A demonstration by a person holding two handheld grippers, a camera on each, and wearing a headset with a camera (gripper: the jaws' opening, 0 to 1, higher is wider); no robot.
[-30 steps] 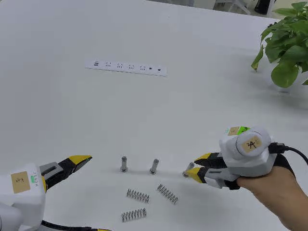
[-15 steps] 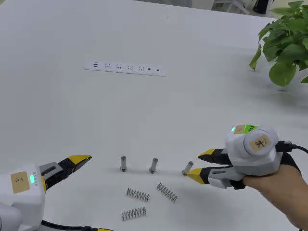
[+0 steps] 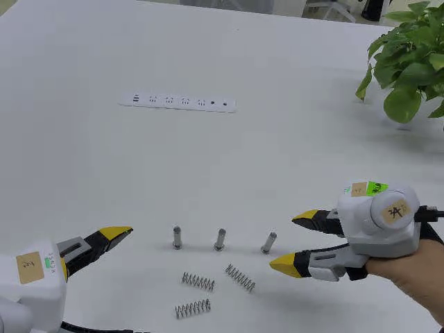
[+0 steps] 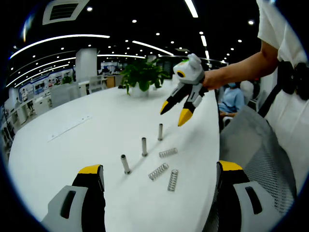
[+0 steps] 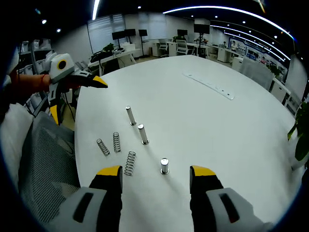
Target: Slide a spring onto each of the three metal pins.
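the right tool has its two yellow-tipped jaws well apart and carries nothing. it hovers just over the white tabletop, lying roughly flat to the surface, with its tips pointing toward the nearest pin; it is near that pin but not touching it. in the right gripper view this pin stands just ahead, between the lines of the two jaws. the hand holding the tool comes in low from the right edge, wrist about level.

the left tool is also spread wide and empty. it sits low at the near left corner in the head view, aimed across at the row of pins and well apart from them.

the middle pin and the far-left pin stand upright in one row with the first, and all three shafts are bare. the three springs lie on their sides just on the person's side of that row: one below the middle pin, one beside it, and one nearest the person. none touches a pin.

so, as i judge it, no part of the task is done: three springs are left to lift and slide on. the right tool looks placed to steady a pin or to drop toward a spring.

further back lie a white power strip and a green plant.
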